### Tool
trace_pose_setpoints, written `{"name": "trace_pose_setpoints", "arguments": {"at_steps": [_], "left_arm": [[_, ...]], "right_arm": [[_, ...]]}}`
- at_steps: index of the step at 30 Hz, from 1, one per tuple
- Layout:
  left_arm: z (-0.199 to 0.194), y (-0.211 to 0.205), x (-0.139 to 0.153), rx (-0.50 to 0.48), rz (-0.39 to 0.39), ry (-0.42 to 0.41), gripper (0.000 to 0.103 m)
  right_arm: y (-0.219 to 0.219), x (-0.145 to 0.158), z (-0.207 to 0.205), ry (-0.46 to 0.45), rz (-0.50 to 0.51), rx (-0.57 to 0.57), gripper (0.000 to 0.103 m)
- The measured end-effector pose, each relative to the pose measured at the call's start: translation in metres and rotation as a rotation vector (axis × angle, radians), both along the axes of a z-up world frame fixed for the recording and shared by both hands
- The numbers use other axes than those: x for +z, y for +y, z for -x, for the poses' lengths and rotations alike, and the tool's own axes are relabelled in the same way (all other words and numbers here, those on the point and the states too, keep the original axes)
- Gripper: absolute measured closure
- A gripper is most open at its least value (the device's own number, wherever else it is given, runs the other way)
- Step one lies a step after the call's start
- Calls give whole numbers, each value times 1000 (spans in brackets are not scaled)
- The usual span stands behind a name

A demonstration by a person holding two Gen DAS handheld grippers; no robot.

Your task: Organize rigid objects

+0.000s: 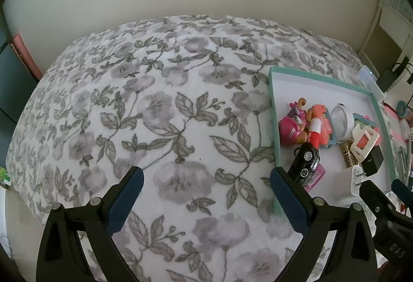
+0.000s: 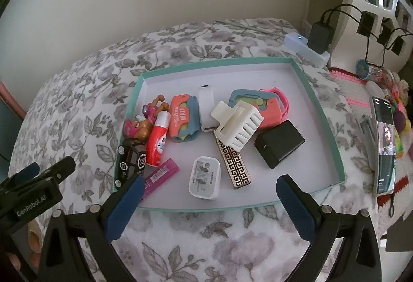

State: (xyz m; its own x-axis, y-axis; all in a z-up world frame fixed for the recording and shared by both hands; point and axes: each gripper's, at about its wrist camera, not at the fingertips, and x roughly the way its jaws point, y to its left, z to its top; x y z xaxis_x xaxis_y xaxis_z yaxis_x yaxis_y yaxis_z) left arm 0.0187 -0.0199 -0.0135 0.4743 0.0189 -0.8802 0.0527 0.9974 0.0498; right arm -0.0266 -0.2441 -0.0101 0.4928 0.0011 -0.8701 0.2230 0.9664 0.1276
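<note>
A shallow teal-rimmed tray (image 2: 206, 61) lies on a floral bedspread (image 1: 155, 101). In it are a white claw clip (image 2: 238, 124), a black charger cube (image 2: 280, 143), a white charger (image 2: 205, 177), a gold patterned bar (image 2: 233, 165), a red tube (image 2: 158, 142), a black toy car (image 2: 130, 160), a magenta box (image 2: 160, 176), a pink dog figure (image 2: 144, 122) and coral-blue toys (image 2: 184, 118). My right gripper (image 2: 211, 180) hovers open and empty over the tray's near edge. My left gripper (image 1: 206, 173) is open and empty over bare bedspread, left of the tray (image 1: 273, 114).
A phone (image 2: 386, 142) with a lit screen lies right of the tray on a crocheted mat (image 2: 356, 85) among small colourful toys. A white power strip (image 2: 304, 45) with a black adapter sits behind the tray. A wall runs along the bed's far side.
</note>
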Motion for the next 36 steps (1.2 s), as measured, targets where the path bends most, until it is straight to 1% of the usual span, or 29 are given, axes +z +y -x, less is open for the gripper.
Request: {"name": "trace_pose_setpoints", "arguments": {"at_steps": [19, 26, 36], "left_arm": [[-2, 2, -5, 0, -24, 14, 5], [-4, 4, -6, 12, -23, 12, 5], [-4, 2, -7, 2, -27, 16, 5]], "right_arm": [[-3, -4, -1, 13, -1, -13, 0], [-5, -6, -2, 17, -1, -13, 0], [-6, -8, -2, 26, 1, -18, 0]]}}
